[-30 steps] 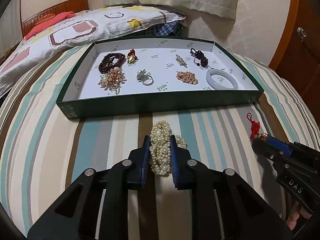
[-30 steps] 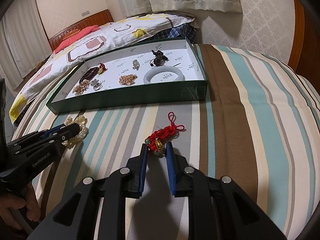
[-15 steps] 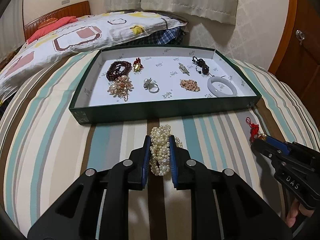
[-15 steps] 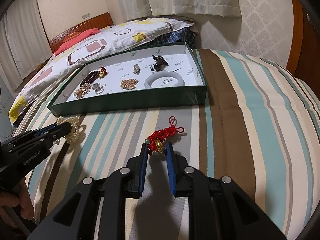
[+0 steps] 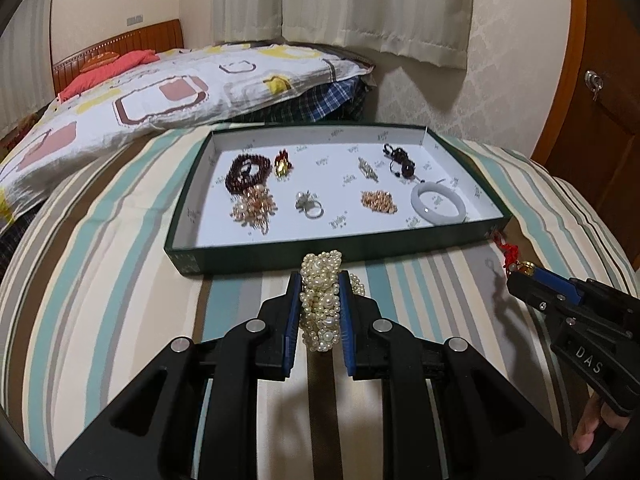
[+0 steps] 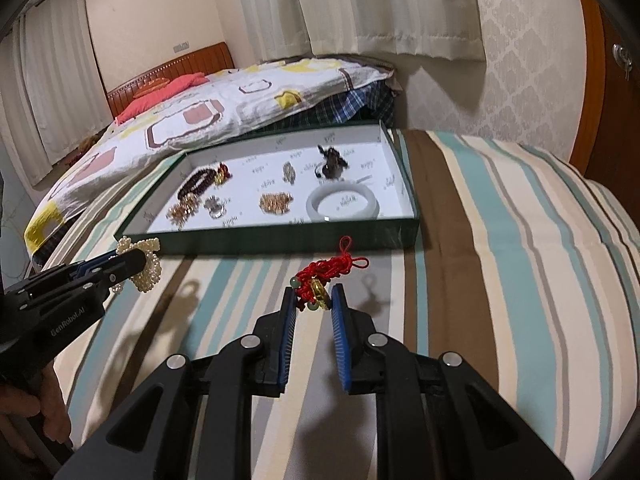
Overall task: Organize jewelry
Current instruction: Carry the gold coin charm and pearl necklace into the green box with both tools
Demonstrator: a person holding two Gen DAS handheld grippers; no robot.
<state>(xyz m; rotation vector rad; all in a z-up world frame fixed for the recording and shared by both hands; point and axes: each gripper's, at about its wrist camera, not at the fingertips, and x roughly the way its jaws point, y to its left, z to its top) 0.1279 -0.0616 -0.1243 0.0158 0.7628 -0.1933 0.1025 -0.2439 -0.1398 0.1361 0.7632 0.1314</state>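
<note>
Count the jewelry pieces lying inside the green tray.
8: dark red beads, red-gold charm, gold cluster, ring, small brooch, gold chain, black cord piece, white bangle.

Your stock: pearl bracelet (image 5: 320, 304), cream clustered beads, clamped upright in your left hand-held gripper (image 5: 319, 286) above the striped bed. Red knotted charm (image 6: 324, 274), gold bead, pinched in your right hand-held gripper (image 6: 314, 300). Green tray (image 5: 328, 250) lies beyond, holding sorted pieces.

Indoor light, fairly bright & even, prob from overhead. Soft shadows on striped bedspread (image 6: 500, 280) near the tips. Heavy fisheye bend w/ dark vignette at corners. Near parts sharp; far tray (image 6: 412, 228) contents slightly smeared in right view.
</note>
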